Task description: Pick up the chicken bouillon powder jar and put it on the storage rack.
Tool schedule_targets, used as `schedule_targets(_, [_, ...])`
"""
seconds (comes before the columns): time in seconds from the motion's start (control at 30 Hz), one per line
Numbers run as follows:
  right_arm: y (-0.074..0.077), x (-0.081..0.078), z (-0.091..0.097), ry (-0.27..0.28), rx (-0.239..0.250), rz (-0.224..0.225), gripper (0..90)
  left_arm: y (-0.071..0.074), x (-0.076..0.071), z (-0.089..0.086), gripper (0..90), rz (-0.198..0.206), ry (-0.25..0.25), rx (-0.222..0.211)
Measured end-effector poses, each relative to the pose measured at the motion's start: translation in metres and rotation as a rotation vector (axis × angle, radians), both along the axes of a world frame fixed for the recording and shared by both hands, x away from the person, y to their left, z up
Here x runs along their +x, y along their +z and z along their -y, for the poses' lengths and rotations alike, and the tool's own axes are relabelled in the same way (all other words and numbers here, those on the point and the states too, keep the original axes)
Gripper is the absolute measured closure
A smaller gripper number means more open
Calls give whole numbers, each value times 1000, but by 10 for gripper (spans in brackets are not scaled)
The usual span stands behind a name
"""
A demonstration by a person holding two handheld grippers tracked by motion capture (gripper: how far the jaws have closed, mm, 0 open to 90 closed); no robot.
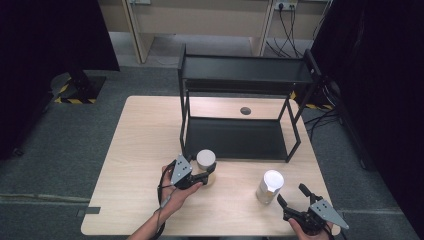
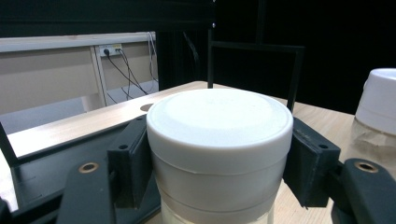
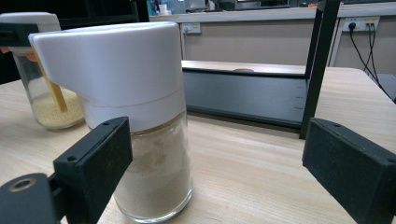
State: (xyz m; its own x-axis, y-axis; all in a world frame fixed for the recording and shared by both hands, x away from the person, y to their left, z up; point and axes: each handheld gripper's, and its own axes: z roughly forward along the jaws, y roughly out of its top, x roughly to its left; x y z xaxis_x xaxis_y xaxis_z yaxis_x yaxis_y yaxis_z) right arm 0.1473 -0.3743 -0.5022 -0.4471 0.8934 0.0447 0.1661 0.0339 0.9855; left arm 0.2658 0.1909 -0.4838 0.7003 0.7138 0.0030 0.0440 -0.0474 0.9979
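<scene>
Here the left gripper (image 1: 209, 173) fingers clamp a white-lidded jar (image 2: 218, 154); right gripper (image 1: 291, 196) fingers gape.

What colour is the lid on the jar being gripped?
White; the jar lid shows best in the left gripper view.

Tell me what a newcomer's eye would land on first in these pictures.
First the white-lidded jar clamped between the black jaws of the left gripper, just in front of the black two-tier rack on the wooden table. Next a second white-capped jar of pale powder stands free on the table's right, with the right gripper open just short of it.
</scene>
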Motion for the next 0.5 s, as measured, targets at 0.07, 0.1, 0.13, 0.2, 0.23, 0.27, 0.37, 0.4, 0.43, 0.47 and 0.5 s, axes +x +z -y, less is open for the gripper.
schedule_targets(0.07, [0,0,0,-1,-1,0,85,2,-1,0,333,5,2,-1])
schedule_targets(0.1, [0,0,0,-1,-1,0,85,3,-1,0,333,6,2,-3])
schedule_targets(0.13, [0,0,0,-1,-1,1,85,4,-1,0,332,8,4,-6])
schedule_targets(0.2, [0,0,0,-1,1,1,85,7,-2,-1,333,12,6,-10])
schedule_targets(0.23, [0,0,0,-2,1,1,85,8,-2,-1,333,15,8,-10])
schedule_targets(0.27, [0,0,0,-3,2,1,85,10,-2,-1,333,17,9,-11])
schedule_targets(0.37, [0,0,0,-4,5,0,85,16,-3,-2,333,21,14,-16])
schedule_targets(0.4, [0,0,0,-4,5,0,85,19,-3,-2,333,24,16,-19])
schedule_targets(0.43, [0,0,0,-4,6,1,85,21,-3,-2,333,24,18,-21])
schedule_targets(0.47, [0,0,0,-4,6,1,85,23,-3,-2,333,24,20,-25])
schedule_targets(0.5, [-1,-1,0,-5,6,1,85,26,-2,-3,333,27,20,-26])
